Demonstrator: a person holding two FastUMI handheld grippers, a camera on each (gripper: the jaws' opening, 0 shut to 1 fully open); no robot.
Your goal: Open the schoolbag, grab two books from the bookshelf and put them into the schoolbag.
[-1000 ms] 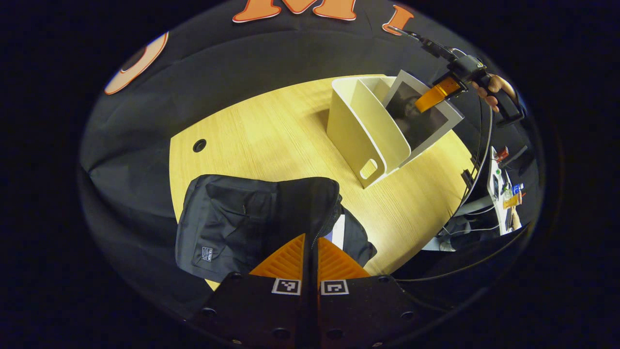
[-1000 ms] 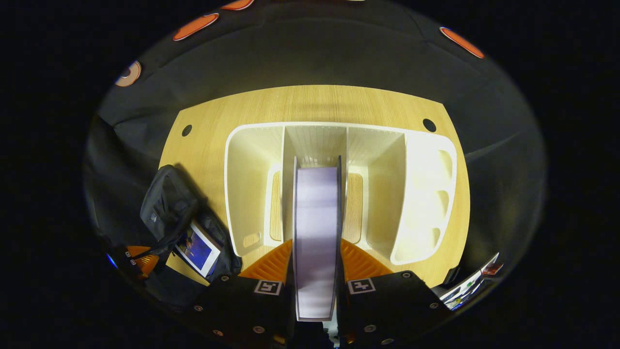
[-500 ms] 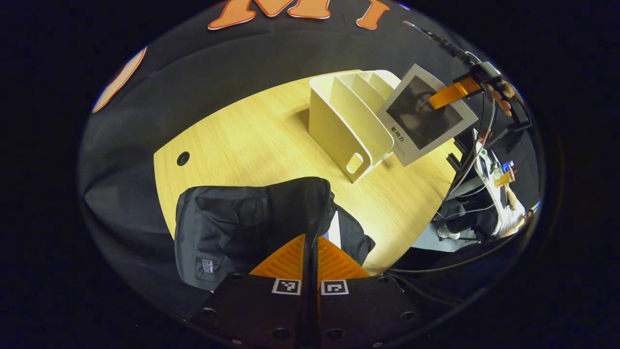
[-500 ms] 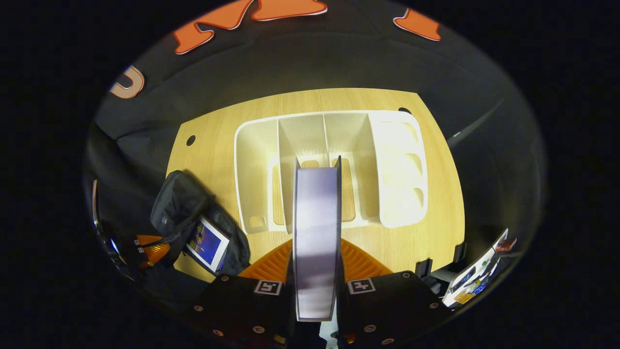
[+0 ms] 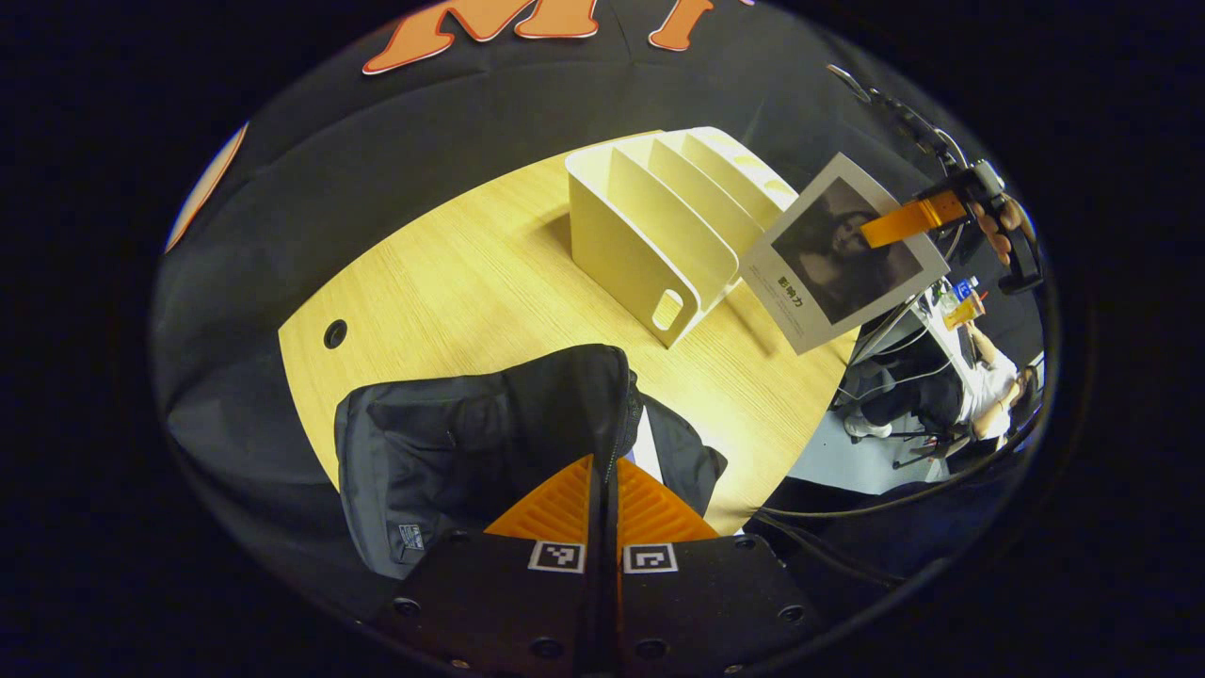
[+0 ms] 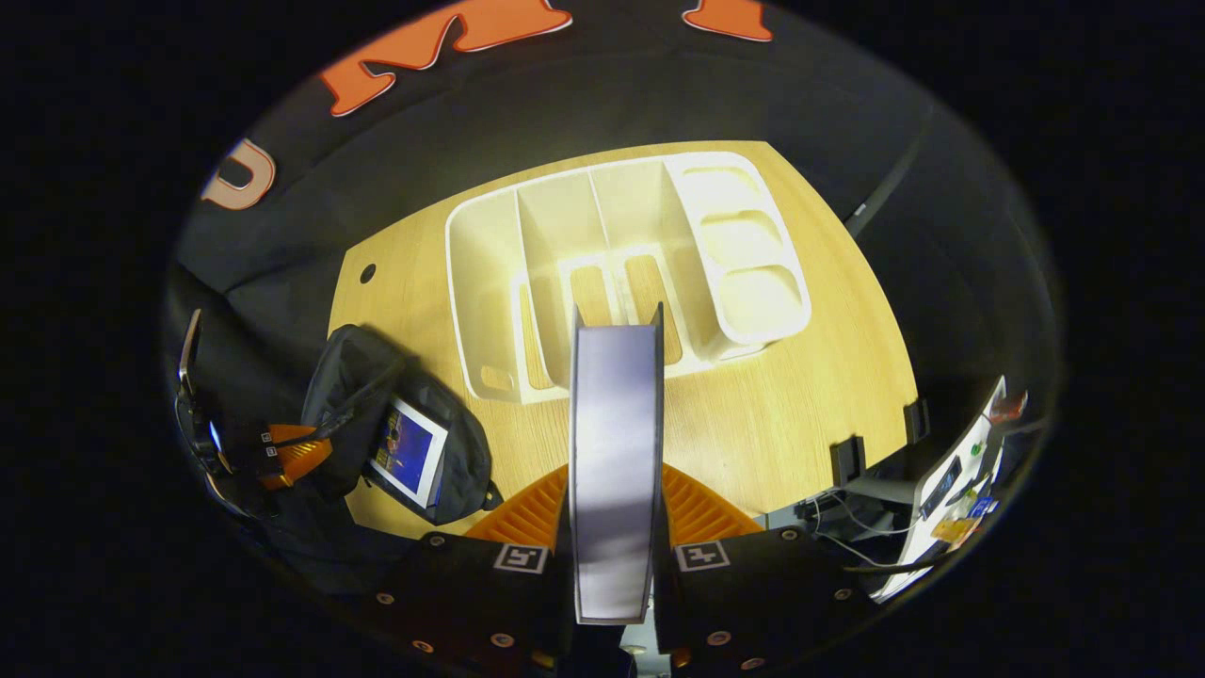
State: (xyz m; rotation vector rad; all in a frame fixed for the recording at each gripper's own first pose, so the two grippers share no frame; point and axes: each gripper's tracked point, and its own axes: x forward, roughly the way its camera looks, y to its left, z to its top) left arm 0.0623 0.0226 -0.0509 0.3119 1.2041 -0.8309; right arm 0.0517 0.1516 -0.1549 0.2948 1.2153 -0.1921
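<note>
Schoolbag (image 5: 480, 438) at 6 o'clock on table (image 5: 452, 282), unzipped, mouth held open by left gripper (image 5: 603, 490) pinched tight on the flap edge. One book (image 6: 407, 450) already inside. Bookshelf (image 5: 659, 221) at 1 o'clock, slots look emptied. Second book (image 5: 843, 252) at 2 o'clock, clear of shelf, clamped in right gripper (image 6: 616, 499). Left to do, judging: carry over, drop into bag.

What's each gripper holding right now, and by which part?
Right gripper: a book, clamped across its covers near one edge. Left gripper: the schoolbag, pinched at the edge of its opening.
</note>
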